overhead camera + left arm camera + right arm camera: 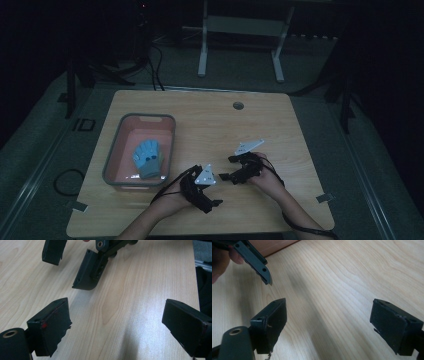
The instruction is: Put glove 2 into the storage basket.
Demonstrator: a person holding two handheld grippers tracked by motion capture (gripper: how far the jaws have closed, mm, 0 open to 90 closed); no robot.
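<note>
The left gripper (216, 202) is black, with a grey three-cornered plate (206, 175) on top and a black cable (167, 190) trailing toward the near edge; its blocky jaws carry a brass-ringed hole (10, 334), a small red mark (44, 325) and frayed padding; the right gripper (223, 176) matches it, with its own grey plate (248, 146), screw holes and a looping black cable (300, 227); both forearms are bare.
</note>
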